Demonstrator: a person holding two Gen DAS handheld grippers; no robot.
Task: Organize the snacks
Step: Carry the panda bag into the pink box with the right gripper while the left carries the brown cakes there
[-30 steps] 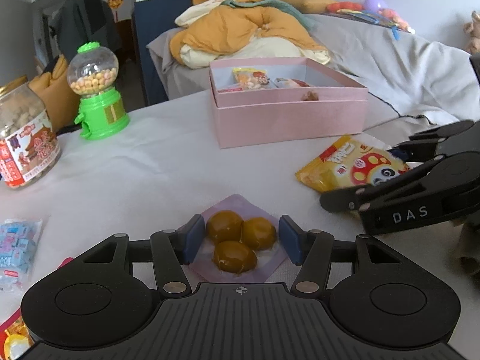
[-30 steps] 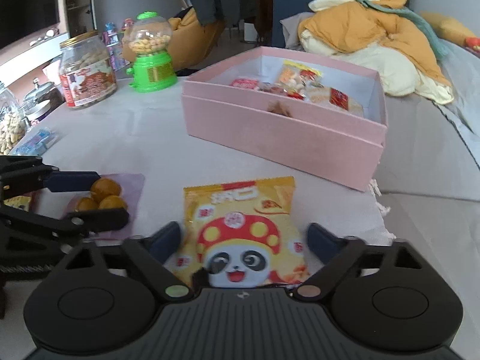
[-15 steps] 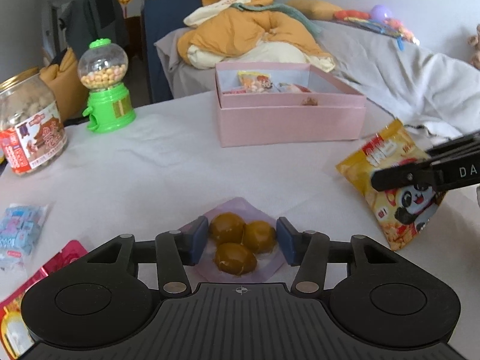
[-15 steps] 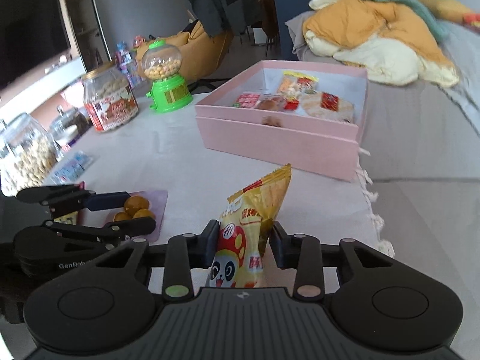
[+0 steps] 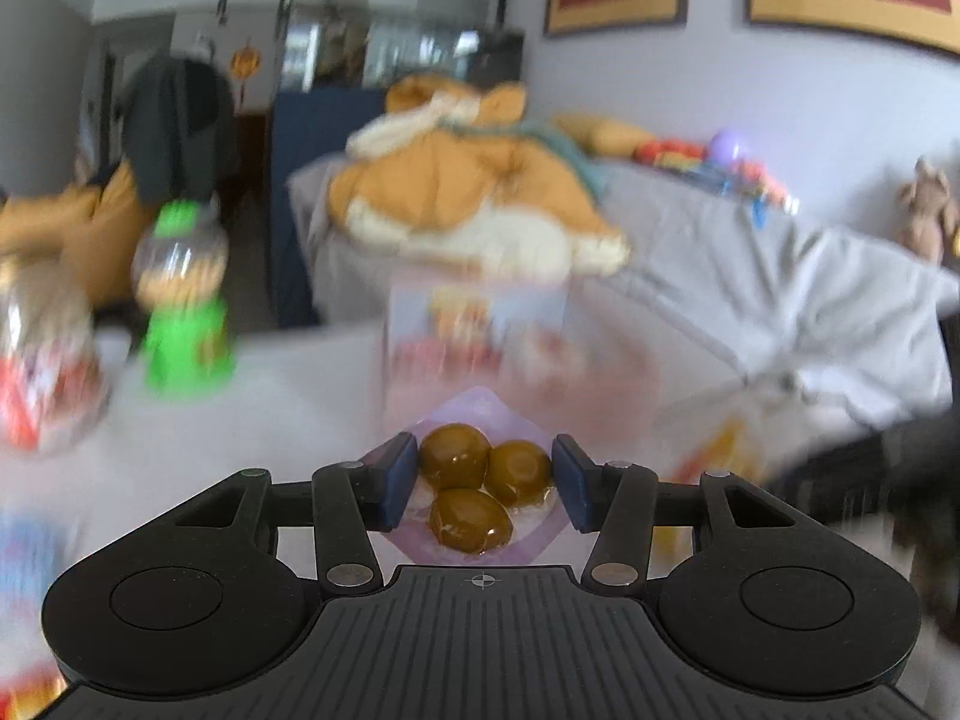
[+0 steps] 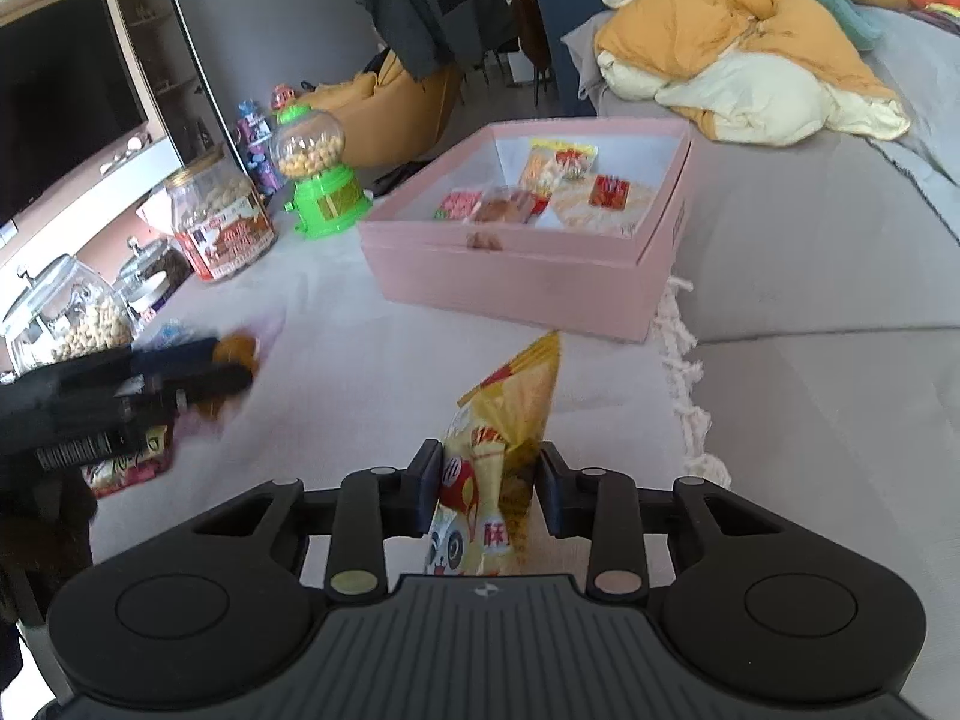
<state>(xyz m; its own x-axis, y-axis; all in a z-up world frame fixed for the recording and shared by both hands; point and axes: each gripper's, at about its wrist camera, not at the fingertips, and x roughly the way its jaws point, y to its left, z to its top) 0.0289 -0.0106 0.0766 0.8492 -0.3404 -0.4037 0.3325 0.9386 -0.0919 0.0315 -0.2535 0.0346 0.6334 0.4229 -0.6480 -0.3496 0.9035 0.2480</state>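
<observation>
Both tongs loaded: left tongs (image 5: 483, 483) clamped on egg pack (image 5: 474, 495), right tongs (image 6: 487, 489) closing on panda snack bag (image 6: 501, 474), both off counter (image 6: 384, 360). Step: carry. Next: drop into pink box (image 6: 516, 276) ahead.

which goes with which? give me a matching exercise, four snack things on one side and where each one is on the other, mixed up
Things:
1. panda snack bag
2. pouch of brown balls
3. green candy dispenser
4. red-labelled jar

Places:
A. between the dispenser and the glass jars
B. in the left gripper
C. just left of the pink box
D. in the right gripper

Pairs: 1-D, 2-B, 3-C, 4-A
</observation>
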